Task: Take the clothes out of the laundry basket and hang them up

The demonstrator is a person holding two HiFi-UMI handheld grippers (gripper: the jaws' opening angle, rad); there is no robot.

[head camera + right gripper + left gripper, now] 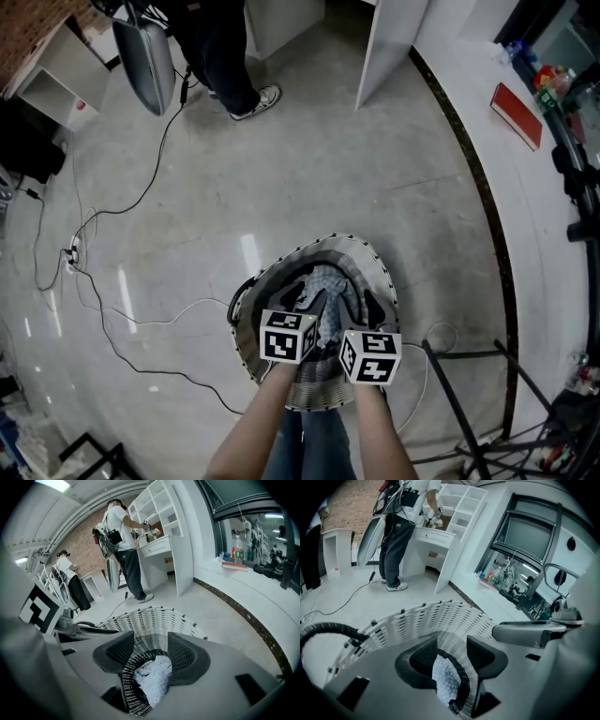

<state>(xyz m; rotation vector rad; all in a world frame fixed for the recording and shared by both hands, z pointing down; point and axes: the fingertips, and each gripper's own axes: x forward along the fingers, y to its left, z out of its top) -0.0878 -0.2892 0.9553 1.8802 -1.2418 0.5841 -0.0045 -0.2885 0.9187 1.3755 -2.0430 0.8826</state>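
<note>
1. The laundry basket [380,281] (white weave, dark lining) stands on the pale floor [309,159] near the middle of the scene, just ahead of the person's legs.
2. The clothes [328,286] lie inside it, a light checked piece on top of darker ones.
3. The left claw [451,660] hangs over the basket's near left side with its jaws apart. Pale cloth shows below the gap, and the pads press on nothing.
4. The right claw [152,658] is just beside it on the right, with its jaws also apart and empty above crumpled pale fabric.
5. At the far left another person [225,56] stands by white shelving. A black cable [141,197] trails across the floor, and a black metal frame [469,394] stands near right.
</note>
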